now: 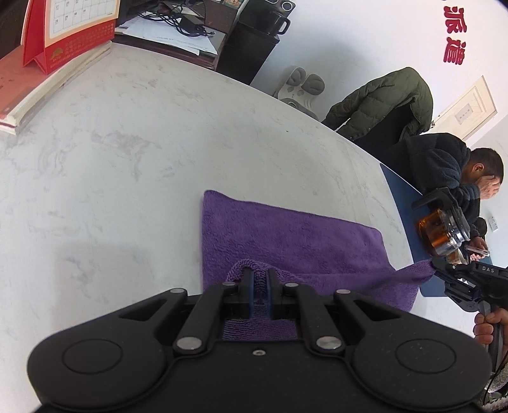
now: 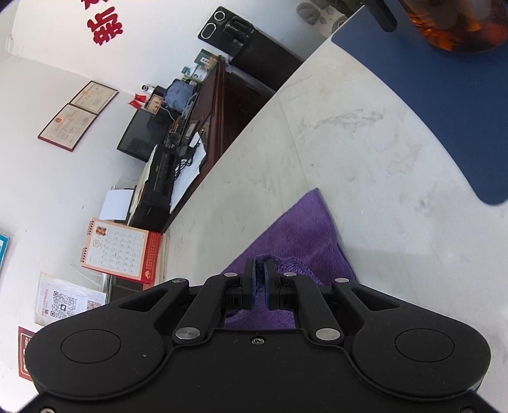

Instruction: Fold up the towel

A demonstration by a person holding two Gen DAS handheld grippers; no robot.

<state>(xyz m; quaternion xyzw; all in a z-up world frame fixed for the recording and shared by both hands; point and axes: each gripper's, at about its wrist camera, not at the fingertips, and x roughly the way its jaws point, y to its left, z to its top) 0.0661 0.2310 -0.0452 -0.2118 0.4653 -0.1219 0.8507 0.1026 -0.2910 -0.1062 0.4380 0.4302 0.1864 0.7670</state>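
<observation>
On the pale worktop (image 1: 127,152) in the left wrist view, a purple towel (image 1: 285,232) lies flat | left tongs (image 1: 259,279) clamped on its near edge | right wrist view: right tongs (image 2: 259,270) pinch a raised towel corner | calendar (image 2: 117,251) stands beyond the worktop's edge.

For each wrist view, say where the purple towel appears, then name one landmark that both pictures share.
Left wrist view: purple towel lies centre to lower right on the pale table, its edge pinched in the tool.
Right wrist view: purple towel sits lower centre, tapering upward.
Shared landmark: red desk calendar.
</observation>
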